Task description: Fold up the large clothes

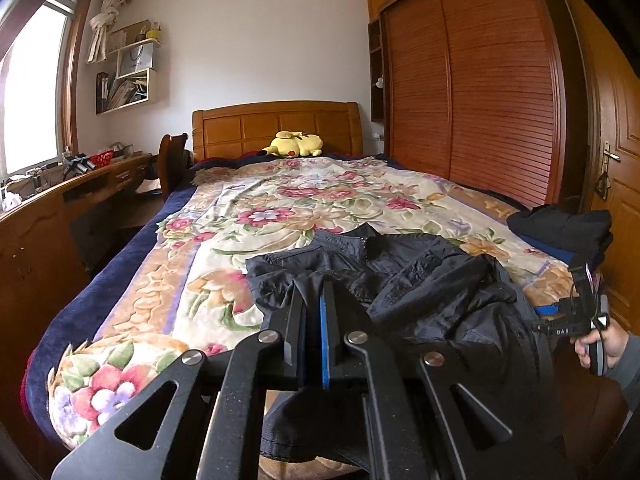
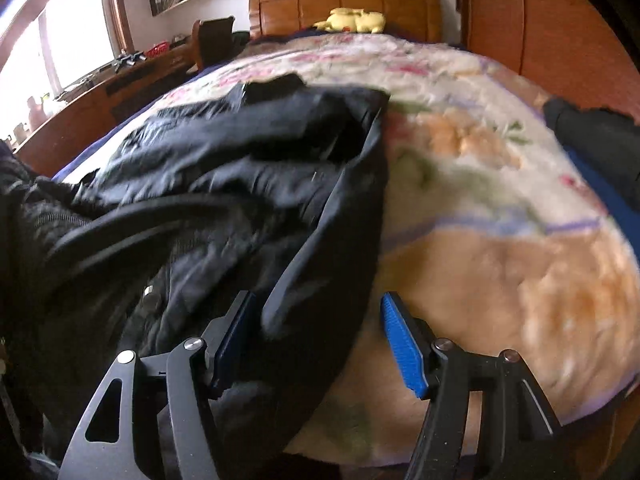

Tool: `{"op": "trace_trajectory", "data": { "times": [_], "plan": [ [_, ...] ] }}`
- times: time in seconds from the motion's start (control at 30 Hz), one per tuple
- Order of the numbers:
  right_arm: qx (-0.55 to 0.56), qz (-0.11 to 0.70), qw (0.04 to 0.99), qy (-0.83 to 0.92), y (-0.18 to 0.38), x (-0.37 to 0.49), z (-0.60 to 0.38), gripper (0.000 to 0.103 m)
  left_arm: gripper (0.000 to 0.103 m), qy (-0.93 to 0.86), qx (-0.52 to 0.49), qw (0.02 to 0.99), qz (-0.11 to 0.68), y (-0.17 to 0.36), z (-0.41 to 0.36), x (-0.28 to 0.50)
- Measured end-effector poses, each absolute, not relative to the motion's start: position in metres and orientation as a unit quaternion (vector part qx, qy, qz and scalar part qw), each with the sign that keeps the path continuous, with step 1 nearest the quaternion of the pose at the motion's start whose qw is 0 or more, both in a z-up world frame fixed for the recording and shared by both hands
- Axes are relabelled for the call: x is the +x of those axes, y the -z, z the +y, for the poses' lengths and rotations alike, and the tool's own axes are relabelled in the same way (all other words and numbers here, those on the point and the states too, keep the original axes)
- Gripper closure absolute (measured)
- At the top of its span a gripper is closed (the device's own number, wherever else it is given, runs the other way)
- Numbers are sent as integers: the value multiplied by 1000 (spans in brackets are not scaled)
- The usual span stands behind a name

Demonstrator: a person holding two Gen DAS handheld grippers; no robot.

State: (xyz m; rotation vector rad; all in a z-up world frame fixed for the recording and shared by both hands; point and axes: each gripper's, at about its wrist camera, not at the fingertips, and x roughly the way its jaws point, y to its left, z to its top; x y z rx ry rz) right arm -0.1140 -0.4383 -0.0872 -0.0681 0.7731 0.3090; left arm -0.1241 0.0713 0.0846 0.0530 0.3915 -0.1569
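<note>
A crumpled black jacket (image 1: 400,280) lies on the near end of the bed's floral blanket (image 1: 280,208). My left gripper (image 1: 314,284) has its blue-padded jaws closed at the jacket's left edge; whether cloth is pinched between the fingers is hidden. The jacket fills the left half of the right wrist view (image 2: 240,168), blurred by motion. My right gripper (image 2: 320,312) is open, its jaws wide apart around the jacket's right hem, which lies between the blue pads (image 2: 404,344). The hand holding that gripper (image 1: 592,320) shows at the right of the left wrist view.
A pile of folded dark clothes (image 1: 564,228) sits at the bed's right edge, also in the right wrist view (image 2: 600,144). A yellow plush toy (image 1: 294,144) lies by the headboard. A wooden desk (image 1: 60,200) runs along the left; a wardrobe (image 1: 472,92) stands right.
</note>
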Motion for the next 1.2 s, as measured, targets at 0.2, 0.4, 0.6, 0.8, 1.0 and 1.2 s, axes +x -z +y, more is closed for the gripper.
{"op": "trace_trajectory", "data": {
  "times": [0.2,0.4,0.6,0.8,1.0,1.2],
  "plan": [
    [-38,375,905,-197,85,-114,-430,93,97,64,25,979,192,-83,73,-96],
    [-5,303,924,-233,36,-105,-439,99,97,42,10,980,192,-87,86,-52],
    [22,243,942,-231,-17,-54,-444,99,97,13,-11,981,192,-89,109,1],
    [28,243,946,-211,-26,33,-414,99,97,-18,-27,978,205,-78,129,63],
    [-1,279,944,-176,-3,121,-377,99,97,-21,-24,972,232,-50,136,116],
    [-49,306,939,-151,20,153,-356,99,97,-19,-19,970,241,-28,134,137]
  ]
}}
